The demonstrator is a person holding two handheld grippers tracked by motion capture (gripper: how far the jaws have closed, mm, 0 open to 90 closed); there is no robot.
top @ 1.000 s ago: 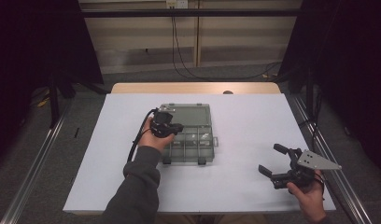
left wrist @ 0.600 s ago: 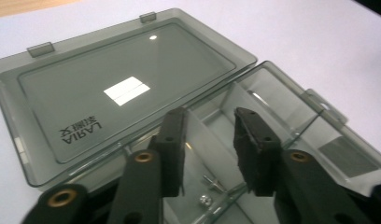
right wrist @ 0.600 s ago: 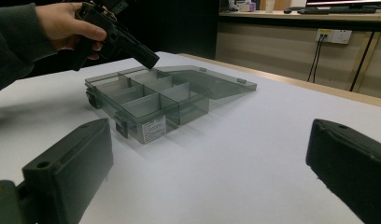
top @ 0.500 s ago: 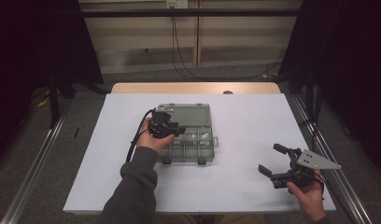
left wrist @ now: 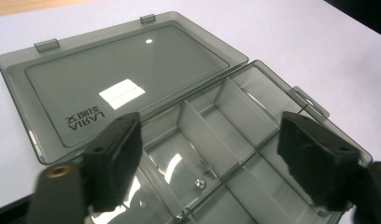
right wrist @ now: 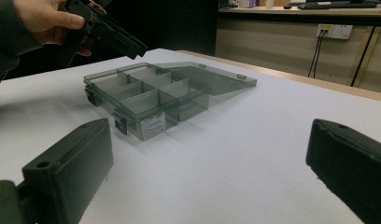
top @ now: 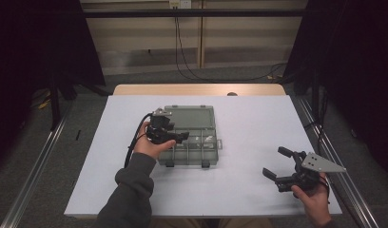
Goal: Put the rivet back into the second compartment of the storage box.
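A: Where is the box (top: 192,135)?
B: Open, mid-tabletop (top: 258,185). Your left hand-held gripper (top: 181,137) hangs over it, jaws just opened, holding nothing.
A: And your right hand-held gripper (top: 277,164)?
B: Released, well apart.

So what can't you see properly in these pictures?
- Small shiny thing in the box: too small to name, left gripper view.
- Box's near compartments: hidden behind the left gripper and hand, high view.
- Label on the box front: print too small, right gripper view.

A white table (top: 258,190) stands before a wall socket (top: 179,4) with hanging cables (top: 178,42).
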